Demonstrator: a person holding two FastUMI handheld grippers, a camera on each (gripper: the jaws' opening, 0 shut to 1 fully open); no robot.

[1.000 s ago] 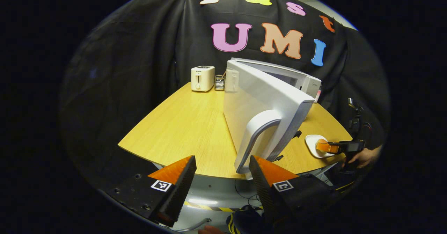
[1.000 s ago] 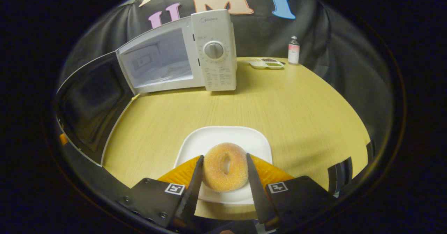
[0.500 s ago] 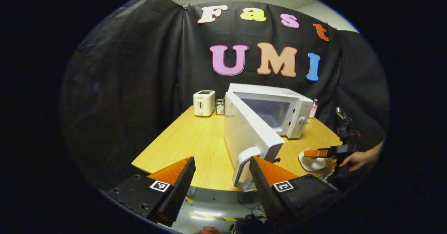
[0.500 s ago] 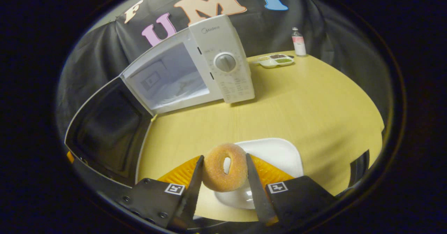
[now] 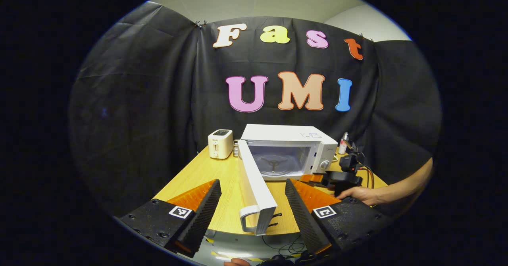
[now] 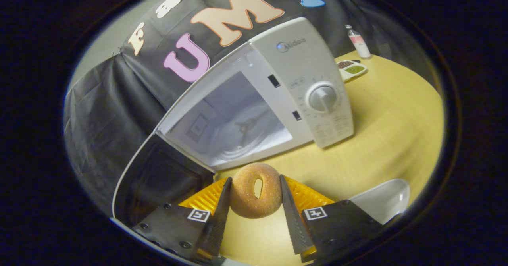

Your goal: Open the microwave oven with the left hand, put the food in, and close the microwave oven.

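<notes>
Plate (image 6: 381,202) half cut off — blurred.

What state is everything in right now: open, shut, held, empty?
White microwave oven: cavity empty.
White microwave door: swung wide open.
Sugared ring doughnut: gripped, lifted before the cavity.
White square plate: empty.
Left hand-held gripper: open, holding nothing.
Right hand-held gripper: shut on the doughnut.

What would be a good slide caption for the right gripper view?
Right tongs carry a sugared ring doughnut toward the open white microwave oven, the white plate left behind.
</notes>
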